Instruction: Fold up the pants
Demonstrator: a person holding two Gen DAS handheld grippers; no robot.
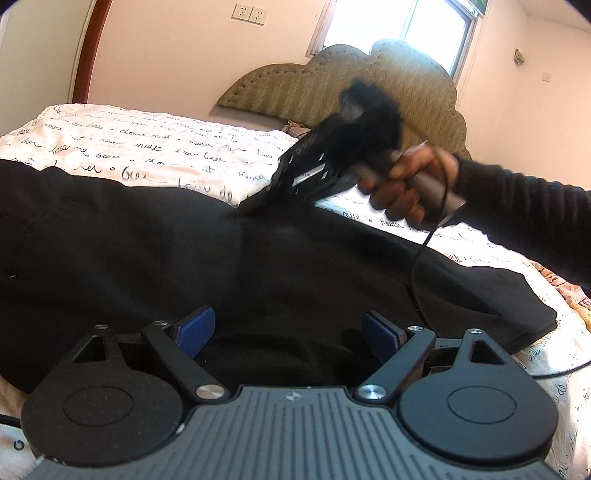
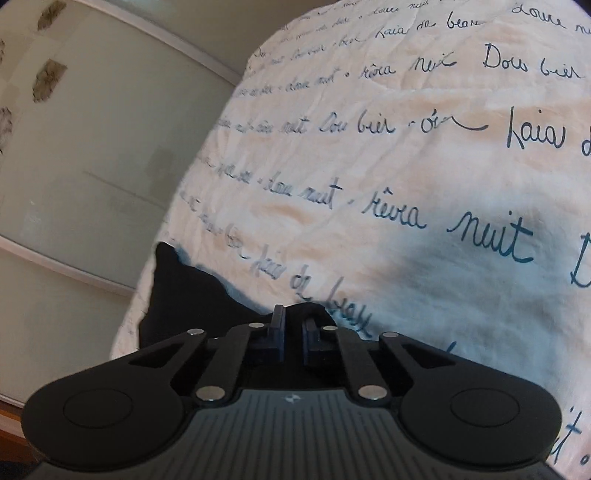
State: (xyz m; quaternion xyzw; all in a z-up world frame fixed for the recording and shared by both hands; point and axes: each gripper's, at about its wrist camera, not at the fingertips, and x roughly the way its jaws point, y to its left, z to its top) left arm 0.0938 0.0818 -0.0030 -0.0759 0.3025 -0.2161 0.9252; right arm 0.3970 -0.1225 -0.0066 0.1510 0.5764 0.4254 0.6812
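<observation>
The black pants (image 1: 221,266) lie spread flat across the bed (image 1: 147,147), over its white cover printed with dark handwriting. Above the near part of the pants the left tongs (image 1: 288,332) hang with their blue pads wide apart and nothing between them. At the far edge of the pants the right tongs (image 2: 293,332) are closed, pinching a raised fold of the black cloth; a hand (image 1: 410,184) in a dark sleeve grips their handle. Beyond the pants, at the head of the bed, stands a padded olive headboard (image 1: 332,85) under a bright window (image 1: 406,22).
</observation>
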